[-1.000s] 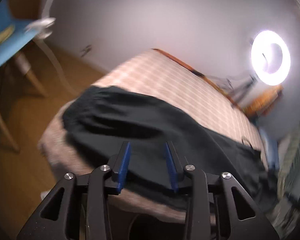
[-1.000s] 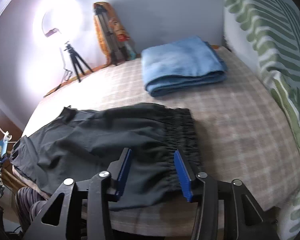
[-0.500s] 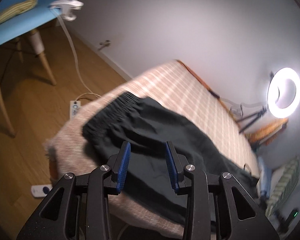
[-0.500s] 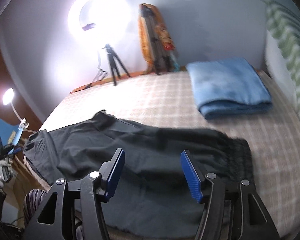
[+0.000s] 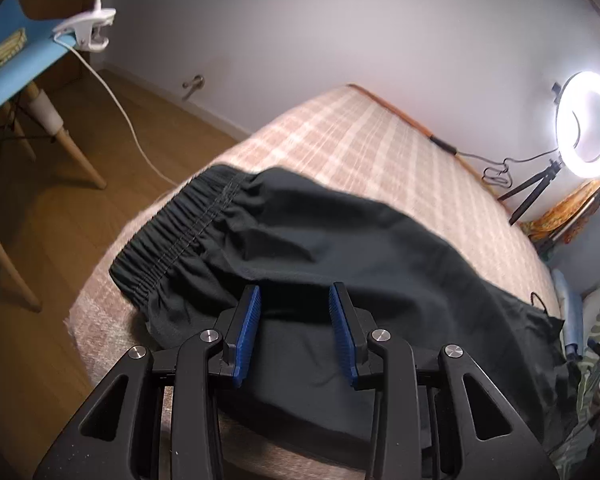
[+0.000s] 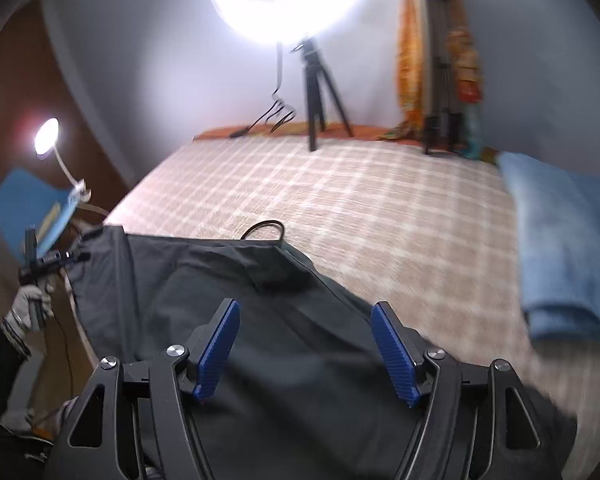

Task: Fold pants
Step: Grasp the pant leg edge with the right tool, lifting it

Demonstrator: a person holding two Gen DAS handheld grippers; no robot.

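No brand, label or readable writing shows up on anything in either view, so here's the rest, left to right. In the left wrist view there's a blue chair (image 5: 8, 68) with a white clip lamp (image 5: 86, 32) clamped to its edge and a white cord trailing down over the wood floor (image 5: 60, 216). Next comes the bed with the checked cover (image 5: 364, 140), and the black pants (image 5: 360, 248) lie spread across its near edge, elastic waistband (image 5: 172, 240) at the left end. The left gripper (image 5: 294, 334) hovers just over the fabric with its blue pads a moderate gap apart, nothing between them. Far right is a lit ring light (image 5: 586, 136) on a small tripod. In the right wrist view (pretty blurry) the right gripper (image 6: 306, 346) hangs above the pants with its pads spread wide, also empty. A drawstring loop (image 6: 262, 230) pokes out at the far edge of the cloth, and a folded blue blanket (image 6: 568, 240) sits on the bed to the right.
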